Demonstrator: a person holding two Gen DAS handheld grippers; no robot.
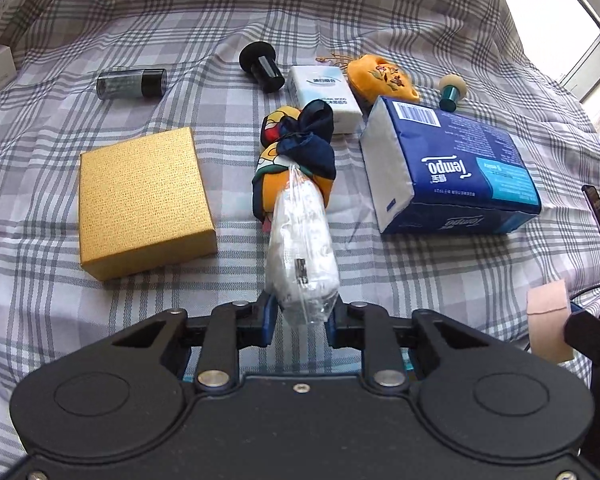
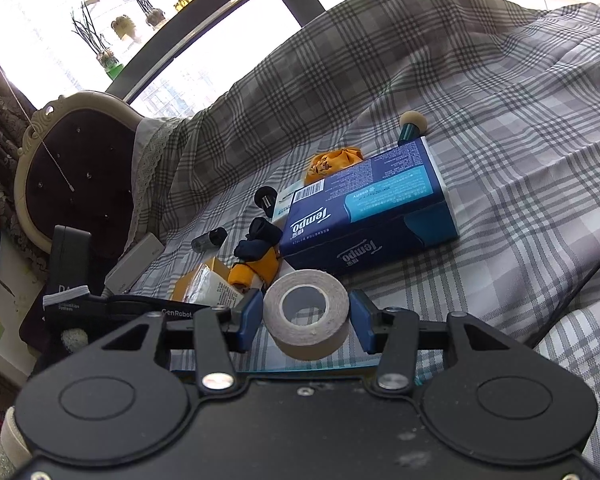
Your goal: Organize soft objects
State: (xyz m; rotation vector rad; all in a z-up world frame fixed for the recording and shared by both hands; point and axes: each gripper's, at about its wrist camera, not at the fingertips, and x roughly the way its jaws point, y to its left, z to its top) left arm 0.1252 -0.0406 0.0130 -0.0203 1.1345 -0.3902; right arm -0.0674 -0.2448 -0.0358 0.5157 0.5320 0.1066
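My left gripper [image 1: 302,314] is shut on the near end of a clear plastic packet [image 1: 302,240] with white soft stuff inside, held a little above the checked bedspread [image 1: 160,20]. The packet's far end overlaps a knotted navy and orange scarf [image 1: 296,148]. My right gripper [image 2: 306,318] is shut on a roll of pale tape [image 2: 316,336], which hangs over the bedspread in front of a blue Tempo tissue pack [image 2: 364,216]. Behind the same blue pack [image 1: 452,168] lie a small white tissue pack [image 1: 324,96] and an orange embroidered pouch [image 1: 380,78].
A gold box [image 1: 144,200] lies left of the scarf. Further back are a dark bottle [image 1: 132,83], a black brush [image 1: 260,66] and a teal-handled brush [image 1: 452,92]. A chair back [image 2: 72,176] and a window stand beyond the bed's left edge.
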